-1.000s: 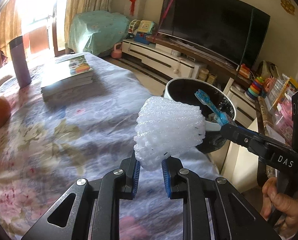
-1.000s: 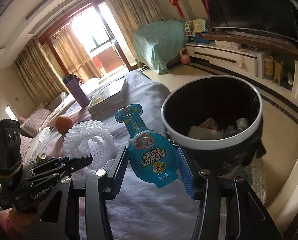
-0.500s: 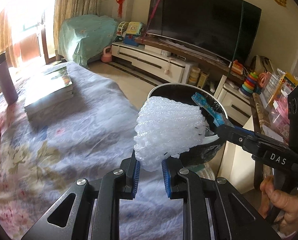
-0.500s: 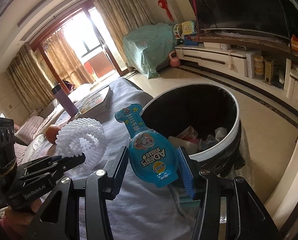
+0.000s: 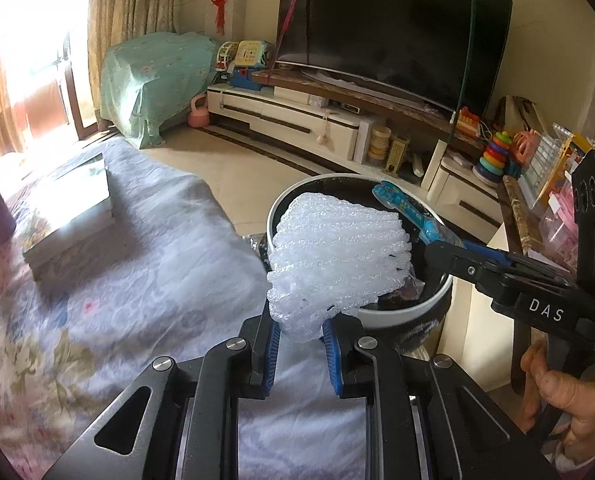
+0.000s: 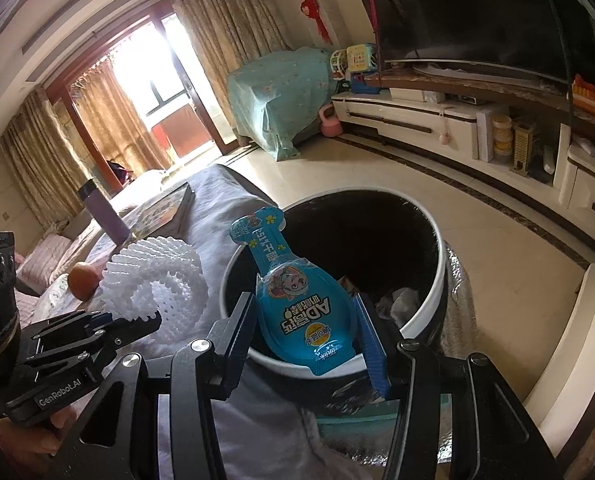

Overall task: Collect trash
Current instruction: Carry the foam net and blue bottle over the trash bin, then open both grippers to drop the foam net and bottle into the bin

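The white foam net (image 5: 337, 256) sits clamped by its lower end in the left gripper (image 5: 299, 340), fanning out ahead of it in front of the near rim of the trash bin (image 6: 433, 304). The blue pouch (image 6: 301, 300) is gripped between the right gripper (image 6: 303, 338) fingers, its narrow neck pointing forward above the bin's near rim. Crumpled trash (image 6: 397, 300) lies inside the bin. Left of both grippers stretches the surface (image 5: 145, 280) under a floral cloth, carrying stacked books (image 5: 69, 208) and an orange (image 6: 82, 278)
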Motion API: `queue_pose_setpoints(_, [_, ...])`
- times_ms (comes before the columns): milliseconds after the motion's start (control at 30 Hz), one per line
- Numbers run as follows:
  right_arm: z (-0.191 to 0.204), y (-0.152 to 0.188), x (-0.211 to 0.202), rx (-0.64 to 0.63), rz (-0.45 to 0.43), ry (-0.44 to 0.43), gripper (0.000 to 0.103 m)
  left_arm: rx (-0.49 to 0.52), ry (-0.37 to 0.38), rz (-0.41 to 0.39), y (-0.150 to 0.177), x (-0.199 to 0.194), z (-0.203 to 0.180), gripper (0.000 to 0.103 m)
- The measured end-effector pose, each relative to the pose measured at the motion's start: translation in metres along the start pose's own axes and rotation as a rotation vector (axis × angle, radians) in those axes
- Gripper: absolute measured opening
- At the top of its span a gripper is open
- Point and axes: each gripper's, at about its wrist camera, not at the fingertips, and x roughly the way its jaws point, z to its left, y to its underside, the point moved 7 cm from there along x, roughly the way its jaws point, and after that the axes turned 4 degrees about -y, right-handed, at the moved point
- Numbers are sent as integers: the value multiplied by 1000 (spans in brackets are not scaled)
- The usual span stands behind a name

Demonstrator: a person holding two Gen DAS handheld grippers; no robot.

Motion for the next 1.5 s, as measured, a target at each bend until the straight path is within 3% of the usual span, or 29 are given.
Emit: queue_pose_setpoints(1500, [-30, -36, 27, 28, 27, 63, 50, 47, 4, 53, -48, 72, -24, 20])
